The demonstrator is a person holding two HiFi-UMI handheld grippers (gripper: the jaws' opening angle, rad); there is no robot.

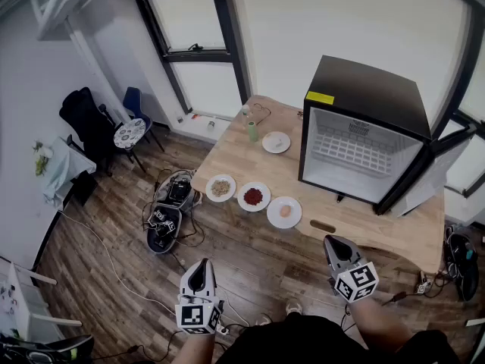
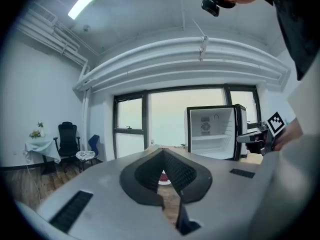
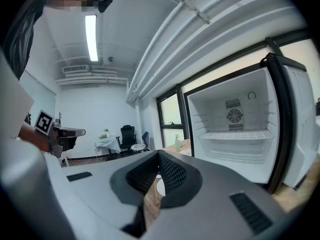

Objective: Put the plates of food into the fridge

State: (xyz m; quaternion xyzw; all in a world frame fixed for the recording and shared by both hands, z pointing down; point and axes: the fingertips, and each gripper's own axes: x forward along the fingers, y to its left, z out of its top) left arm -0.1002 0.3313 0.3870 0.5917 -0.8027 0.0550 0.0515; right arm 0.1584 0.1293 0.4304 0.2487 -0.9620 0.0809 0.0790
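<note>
Three white plates stand in a row near the wooden table's front edge: one with brownish food, one with red food, one with an orange piece. A fourth plate lies farther back by a green bottle. The black mini fridge stands open on the table, white shelves bare. My left gripper is over the floor, short of the table, shut and holding nothing. My right gripper is at the table's front edge, shut and holding nothing. The fridge fills the right gripper view.
The fridge door swings open to the right. Cables and gear lie on the wood floor left of the table. A black chair, a blue chair and a small round table stand by the window wall.
</note>
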